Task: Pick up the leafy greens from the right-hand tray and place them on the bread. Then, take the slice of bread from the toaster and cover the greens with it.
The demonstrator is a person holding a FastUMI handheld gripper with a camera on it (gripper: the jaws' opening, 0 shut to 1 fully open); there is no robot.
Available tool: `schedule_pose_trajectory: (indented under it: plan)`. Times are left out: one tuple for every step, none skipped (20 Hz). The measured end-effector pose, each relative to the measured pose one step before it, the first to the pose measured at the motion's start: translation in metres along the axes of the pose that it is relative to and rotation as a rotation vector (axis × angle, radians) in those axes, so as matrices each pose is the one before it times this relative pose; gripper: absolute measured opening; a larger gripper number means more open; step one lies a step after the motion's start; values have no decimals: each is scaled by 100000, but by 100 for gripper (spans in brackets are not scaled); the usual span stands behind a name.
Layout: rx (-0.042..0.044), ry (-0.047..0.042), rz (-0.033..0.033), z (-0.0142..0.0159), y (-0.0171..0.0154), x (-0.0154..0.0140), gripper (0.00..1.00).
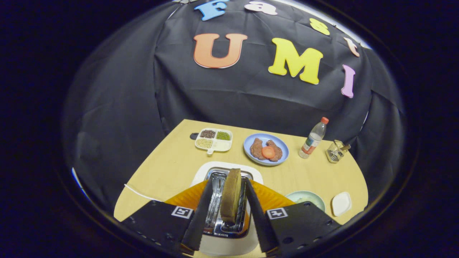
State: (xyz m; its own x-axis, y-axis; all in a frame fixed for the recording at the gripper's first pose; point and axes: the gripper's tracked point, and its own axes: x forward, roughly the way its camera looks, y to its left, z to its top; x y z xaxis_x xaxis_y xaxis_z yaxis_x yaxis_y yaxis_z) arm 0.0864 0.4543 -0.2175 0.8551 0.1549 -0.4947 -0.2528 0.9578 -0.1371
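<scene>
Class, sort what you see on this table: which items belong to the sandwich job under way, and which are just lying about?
Belongs to the job:
- slice of bread, standing in the toaster
- gripper, fingers open either side of the slice
- pale green dish beyond the fingers, probably for the greens

Just lying about:
- divided tray of seeds
- blue plate of meat
- bottle
- glass jar
- small white dish

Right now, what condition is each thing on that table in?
tool: fingers either side of the bread slice, contact unclear
bread slice: upright in toaster slot
toaster: holding the slice
bottle: upright, capped
blue plate: holding food
divided tray: partly filled
</scene>
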Motion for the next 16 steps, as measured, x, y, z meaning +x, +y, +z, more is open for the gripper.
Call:
schedule_pose_trajectory:
  plan:
    - [-267,1361,-1071,-306,-174,313,52]
    - [199,1637,-244,-478,-155,371,43]
    - [171,1544,-5,-411,44,180,42]
    - [505,952,594,-411,-55,60,38]
    - [33,278,-1254,-191,-603,17,35]
    - [176,131,-187,-116,-289,58,31]
    - [608,31,1248,-180,-33,137,27]
    - [391,-70,1925,48,109,-59,20]
    - [-257,-118,1807,-20,77,-369,20]
    - [-499,-801,1422,242,44,-408,20]
    - [-867,-755,593,280,-129,-454,20]
    - [-584,-983,1250,213,138,-293,13]
    - [-653,-953,885,312,36,-375,13]
    - [-439,-1615,880,518,3,-396,13]
    - [-602,-1570,940,398,87,-409,13]
    - [-327,-1355,844,469,-44,-565,13]
